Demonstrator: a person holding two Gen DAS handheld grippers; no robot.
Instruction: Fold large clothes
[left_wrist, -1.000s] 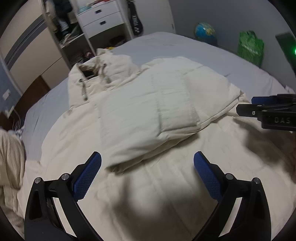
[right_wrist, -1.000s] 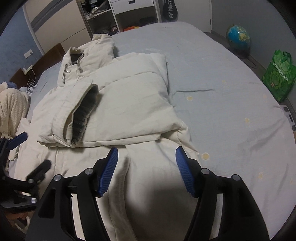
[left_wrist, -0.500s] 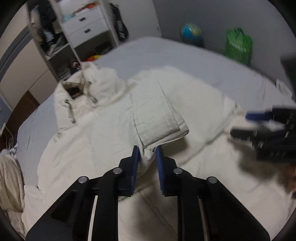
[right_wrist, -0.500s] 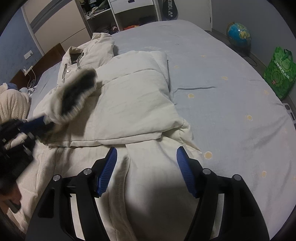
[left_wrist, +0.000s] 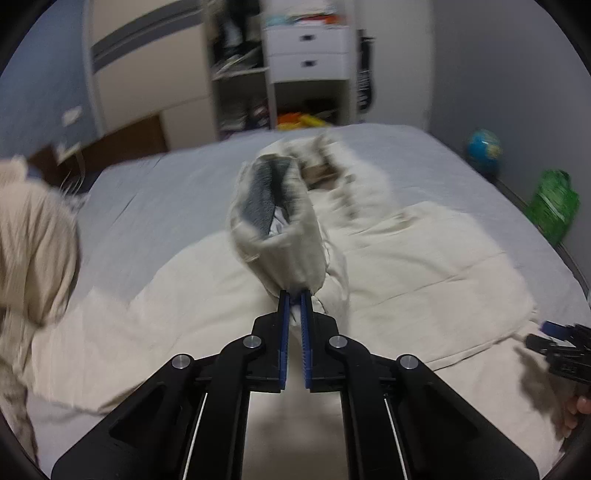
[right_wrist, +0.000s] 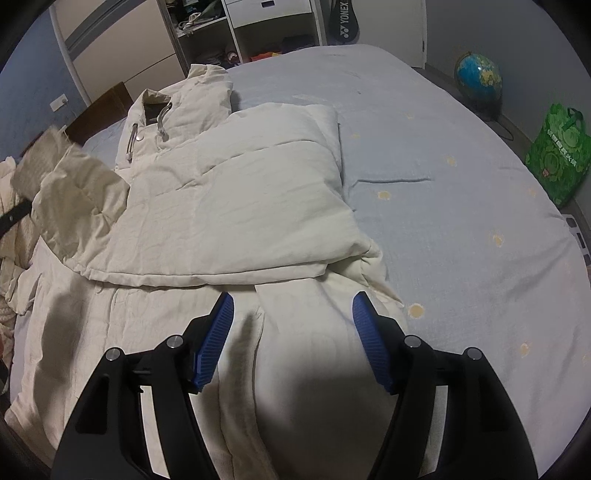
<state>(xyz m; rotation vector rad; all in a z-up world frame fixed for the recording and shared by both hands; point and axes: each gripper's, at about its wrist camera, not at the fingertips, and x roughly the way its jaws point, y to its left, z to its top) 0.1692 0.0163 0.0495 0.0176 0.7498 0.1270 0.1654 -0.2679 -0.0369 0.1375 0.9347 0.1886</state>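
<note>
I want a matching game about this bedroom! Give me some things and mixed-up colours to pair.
Things:
1. jacket
2. globe
3. shopping bag
4. drawers

Colours:
A. green
B. white
C. cream
D. blue with yellowish patches

Pairs: 1-C, 2-D, 3-A, 4-B

Your bed (right_wrist: 461, 206) carries a pale blue-grey sheet dotted with small yellow marks. The cream padded jacket (right_wrist: 236, 192) lies spread across it from 6 toward 11 o'clock, collar at the far end. At 9 o'clock a beige knitted garment (right_wrist: 11, 206) is bunched at the bed's edge.
</note>
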